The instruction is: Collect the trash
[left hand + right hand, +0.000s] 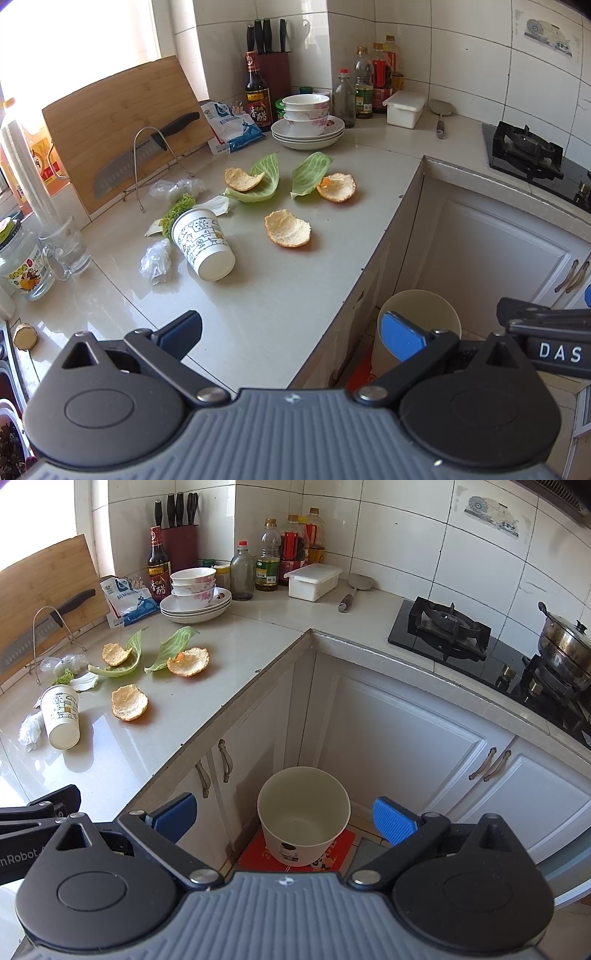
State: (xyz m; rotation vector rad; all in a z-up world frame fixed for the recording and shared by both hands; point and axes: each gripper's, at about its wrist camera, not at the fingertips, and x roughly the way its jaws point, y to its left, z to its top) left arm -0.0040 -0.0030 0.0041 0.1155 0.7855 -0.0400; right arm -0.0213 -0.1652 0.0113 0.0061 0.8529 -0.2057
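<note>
Standing on the floor in the cabinet corner, bin [303,825] holds nothing visible; paper cup [203,243] lies tipped on countertop [288,295], mouth toward the rear, among orange peels [287,228] and cabbage leaves [310,171]; left gripper [291,334] and right gripper [284,818] both spread, empty, near the counter edge.

Left wrist view: high over the counter [280,295] edge, facing down and forward toward the tiled corner at 12 o'clock, scraps at middle range, bin [417,317] partly visible at 4 o'clock. Right wrist view: set further right, over the floor gap, looking down into the bin [303,812] at 6 o'clock, near. Shared: counter [155,746], cup [203,245] [61,716], peels, bowls, bottles, stove [528,151] [443,627].
</note>
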